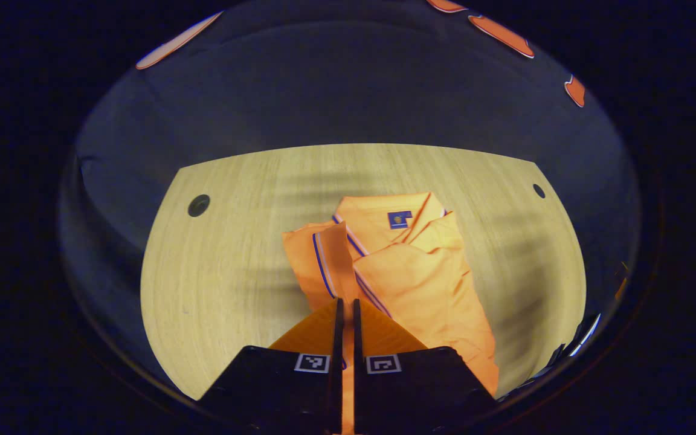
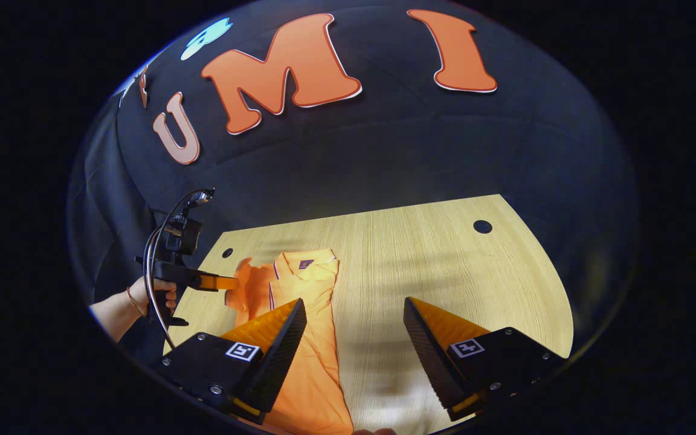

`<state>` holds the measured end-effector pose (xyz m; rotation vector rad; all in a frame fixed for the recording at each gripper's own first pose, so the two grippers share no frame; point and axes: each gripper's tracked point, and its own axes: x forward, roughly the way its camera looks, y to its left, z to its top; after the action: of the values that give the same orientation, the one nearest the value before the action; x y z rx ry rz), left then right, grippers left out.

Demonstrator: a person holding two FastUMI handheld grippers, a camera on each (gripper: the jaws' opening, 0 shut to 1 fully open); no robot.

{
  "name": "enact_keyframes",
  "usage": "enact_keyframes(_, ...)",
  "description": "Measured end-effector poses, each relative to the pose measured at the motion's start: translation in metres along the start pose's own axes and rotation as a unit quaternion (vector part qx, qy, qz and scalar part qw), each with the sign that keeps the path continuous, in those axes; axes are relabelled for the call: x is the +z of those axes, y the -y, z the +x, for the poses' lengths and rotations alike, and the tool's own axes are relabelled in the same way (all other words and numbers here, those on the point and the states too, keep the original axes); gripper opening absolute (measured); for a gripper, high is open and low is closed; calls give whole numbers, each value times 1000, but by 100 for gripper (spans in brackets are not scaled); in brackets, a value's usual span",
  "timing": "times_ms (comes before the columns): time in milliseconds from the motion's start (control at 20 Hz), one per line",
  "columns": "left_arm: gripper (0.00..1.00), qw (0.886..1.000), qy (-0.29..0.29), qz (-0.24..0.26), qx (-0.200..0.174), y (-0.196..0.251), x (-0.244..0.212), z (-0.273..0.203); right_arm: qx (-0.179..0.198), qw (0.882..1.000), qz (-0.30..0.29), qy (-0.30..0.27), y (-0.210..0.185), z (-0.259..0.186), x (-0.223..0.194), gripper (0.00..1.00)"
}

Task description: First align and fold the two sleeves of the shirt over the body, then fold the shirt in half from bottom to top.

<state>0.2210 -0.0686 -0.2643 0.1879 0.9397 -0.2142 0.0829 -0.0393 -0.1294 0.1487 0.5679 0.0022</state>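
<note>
Left gripper view, left hand-held gripper [image 1: 345,308] clenched on orange shirt [image 1: 408,266] sleeve, right hand-held gripper [image 2: 354,320] released, wooden table [image 2: 444,254].

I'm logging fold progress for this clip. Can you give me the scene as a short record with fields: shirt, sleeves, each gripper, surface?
shirt: orange polo shirt lying on the table, collar at the far end
sleeves: one sleeve lifted and being brought over the body; the other side already looks folded in
left gripper: left gripper, jaws closed on the sleeve fabric
right gripper: right gripper, jaws wide apart, holding nothing, above the shirt's edge and bare table
surface: light wooden table
bottom-to-top fold: not yet done
</note>
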Motion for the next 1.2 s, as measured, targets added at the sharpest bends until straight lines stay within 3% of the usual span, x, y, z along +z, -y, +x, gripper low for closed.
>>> enact_keyframes(400, 8, 998, -25, 29, -47, 78, -13, 19, -14, 1000, 15, -5, 23, -6, -11, 99)
enact_keyframes(650, 8, 996, -39, 70, -40, 95, -26, 30, -18, 1000, 17, -12, 27, -6, -17, 99)
enact_keyframes(850, 12, 996, -36, 52, -59, 107, -32, 33, -20, 1000, 16, -17, 27, -7, -23, 99)
enact_keyframes(950, 46, 996, -27, 37, -79, 113, -31, 29, -20, 1000, 15, -19, 24, -8, -24, 99)
enact_keyframes(1050, 89, 996, -23, 32, -82, 110, -32, 25, -18, 1000, 13, -20, 21, -7, -25, 99)
enact_keyframes(1100, 100, 996, -20, 29, -81, 108, -32, 23, -17, 1000, 13, -22, 17, -6, -26, 99)
enact_keyframes(1200, 98, 997, -11, 25, -76, 100, -31, 12, -13, 1000, 12, -24, 11, -6, -27, 99)
